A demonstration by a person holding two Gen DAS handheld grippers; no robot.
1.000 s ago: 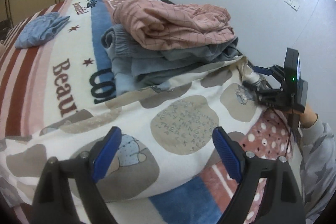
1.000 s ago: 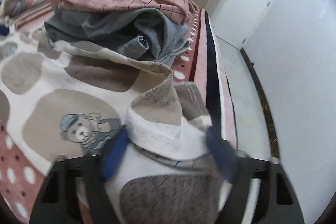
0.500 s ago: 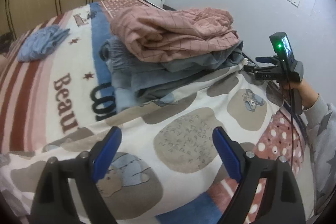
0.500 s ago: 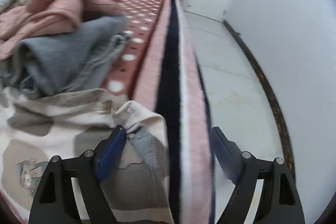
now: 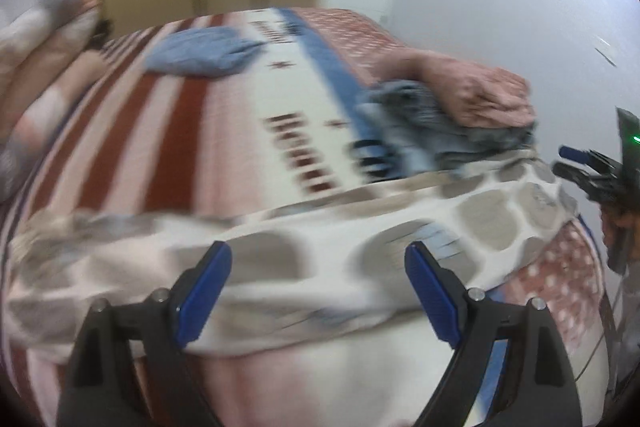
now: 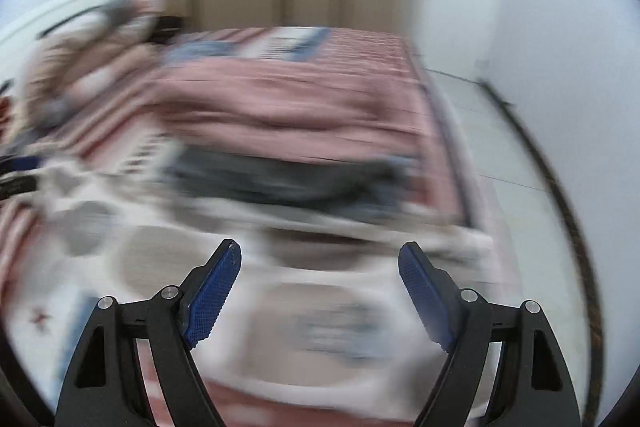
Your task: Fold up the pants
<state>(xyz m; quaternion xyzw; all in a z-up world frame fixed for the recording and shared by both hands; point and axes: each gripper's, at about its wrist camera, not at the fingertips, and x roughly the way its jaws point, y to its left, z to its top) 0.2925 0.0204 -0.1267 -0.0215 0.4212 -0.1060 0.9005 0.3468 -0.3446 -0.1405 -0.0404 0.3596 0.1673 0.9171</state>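
Both the left gripper (image 5: pixel 318 285) and the right gripper (image 6: pixel 318 283) hang spread and empty over the patterned pants (image 5: pixel 492 211), spread flat along the bed's (image 5: pixel 168 131) near edge. Beyond, a clothes pile (image 5: pixel 460 107) sits right; bare floor (image 6: pixel 492 147) runs alongside. The blanket's lettering is blurred, unreadable.

Spotted cream pants (image 5: pixel 360 227) flat on bed

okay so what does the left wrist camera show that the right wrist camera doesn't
Only the left wrist view shows the right gripper from outside, at the frame's right edge, and clearly shows the folded blue garment lying apart on the striped blanket. Only the right wrist view shows the floor beside the bed. Both show the patterned pants below open fingers, and the pink-and-grey clothes pile.
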